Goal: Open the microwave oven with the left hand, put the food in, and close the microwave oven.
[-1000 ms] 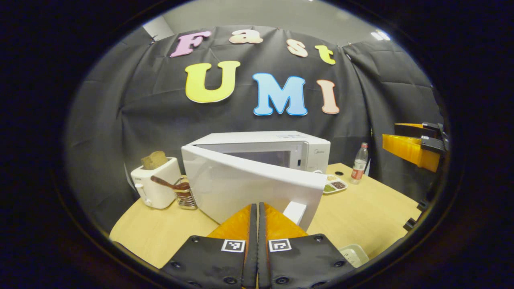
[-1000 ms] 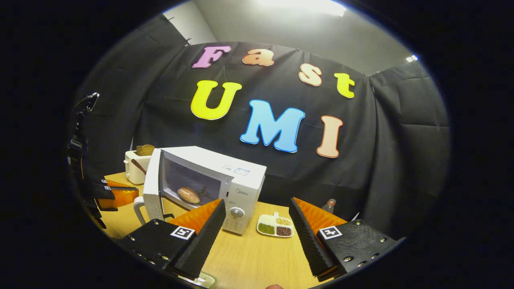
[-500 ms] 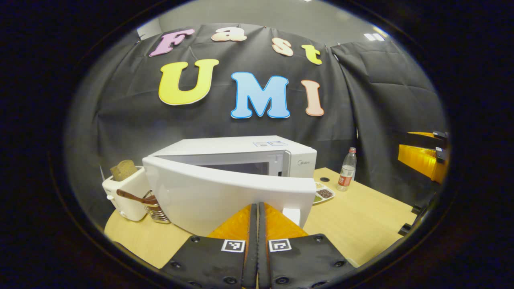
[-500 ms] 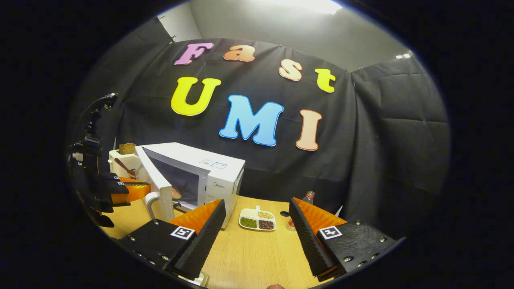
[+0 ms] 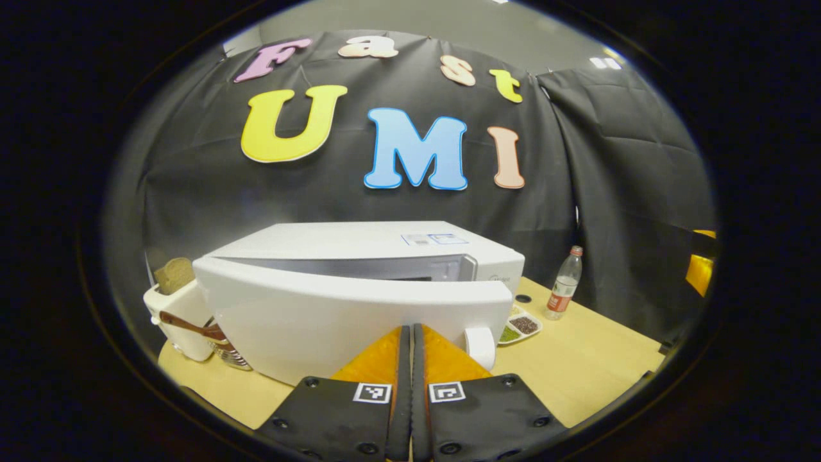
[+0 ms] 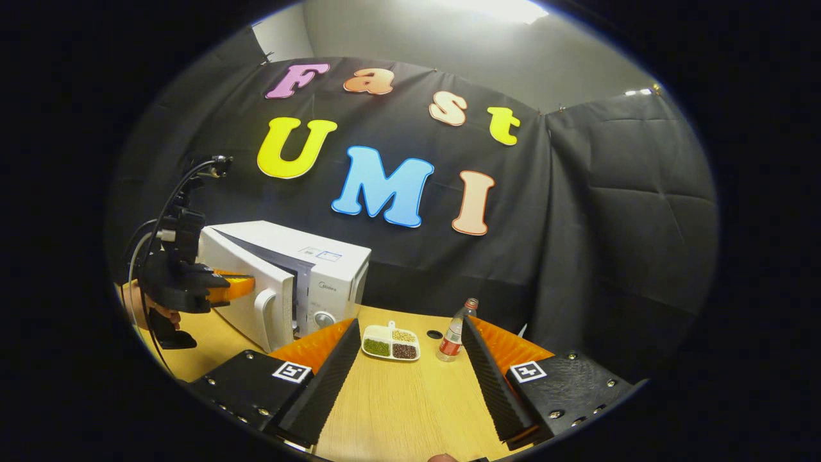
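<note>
White microwave oven (image 5: 359, 282) on the wooden bench (image 5: 577, 359), door (image 5: 346, 321) slightly ajar, left gripper (image 5: 411, 333) closed and empty with tips against the door, right gripper (image 6: 407, 340) wide open holding nothing, divided snack dish (image 6: 390, 342) and labelled bottle (image 6: 452, 337) beside, toaster (image 5: 176, 308) at far side, writing unreadable

Left gripper (image 5: 410, 333) fingers pressed together; right gripper (image 6: 410, 330) spread wide.

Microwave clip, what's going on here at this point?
A person is pushing the microwave door toward shut with the closed left gripper, its tips at the door's front. The door is still ajar on the microwave. The right gripper hangs open over the table, holding nothing.
</note>
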Motion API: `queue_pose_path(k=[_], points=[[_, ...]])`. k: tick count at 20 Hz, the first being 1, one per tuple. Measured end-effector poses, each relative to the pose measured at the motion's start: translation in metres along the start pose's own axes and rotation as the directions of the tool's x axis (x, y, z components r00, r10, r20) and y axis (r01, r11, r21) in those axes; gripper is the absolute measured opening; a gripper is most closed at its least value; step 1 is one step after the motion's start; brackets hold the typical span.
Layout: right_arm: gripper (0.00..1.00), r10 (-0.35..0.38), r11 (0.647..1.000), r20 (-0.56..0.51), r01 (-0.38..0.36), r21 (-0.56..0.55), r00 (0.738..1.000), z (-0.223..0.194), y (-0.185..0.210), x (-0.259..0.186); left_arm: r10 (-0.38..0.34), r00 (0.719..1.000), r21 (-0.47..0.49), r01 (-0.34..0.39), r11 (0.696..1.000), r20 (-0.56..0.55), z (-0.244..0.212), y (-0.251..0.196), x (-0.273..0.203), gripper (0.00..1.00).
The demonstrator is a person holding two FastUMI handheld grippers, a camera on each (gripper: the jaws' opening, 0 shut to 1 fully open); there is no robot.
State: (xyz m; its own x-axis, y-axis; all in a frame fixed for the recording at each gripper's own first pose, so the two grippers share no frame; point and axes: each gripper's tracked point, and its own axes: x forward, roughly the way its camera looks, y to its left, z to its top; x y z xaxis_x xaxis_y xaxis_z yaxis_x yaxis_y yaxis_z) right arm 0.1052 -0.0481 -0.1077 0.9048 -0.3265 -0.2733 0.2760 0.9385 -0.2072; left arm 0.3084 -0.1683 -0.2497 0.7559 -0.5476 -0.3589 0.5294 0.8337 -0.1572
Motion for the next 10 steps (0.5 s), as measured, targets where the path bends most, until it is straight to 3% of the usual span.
queue_pose_path(k=[10], points=[[0.97,0.000,1.000,-0.002,0.000,0.016,1.000,-0.007,-0.002,-0.006,0.051,0.998,-0.031,-0.052,0.998,-0.020,0.009,0.016,0.046,0.08]])
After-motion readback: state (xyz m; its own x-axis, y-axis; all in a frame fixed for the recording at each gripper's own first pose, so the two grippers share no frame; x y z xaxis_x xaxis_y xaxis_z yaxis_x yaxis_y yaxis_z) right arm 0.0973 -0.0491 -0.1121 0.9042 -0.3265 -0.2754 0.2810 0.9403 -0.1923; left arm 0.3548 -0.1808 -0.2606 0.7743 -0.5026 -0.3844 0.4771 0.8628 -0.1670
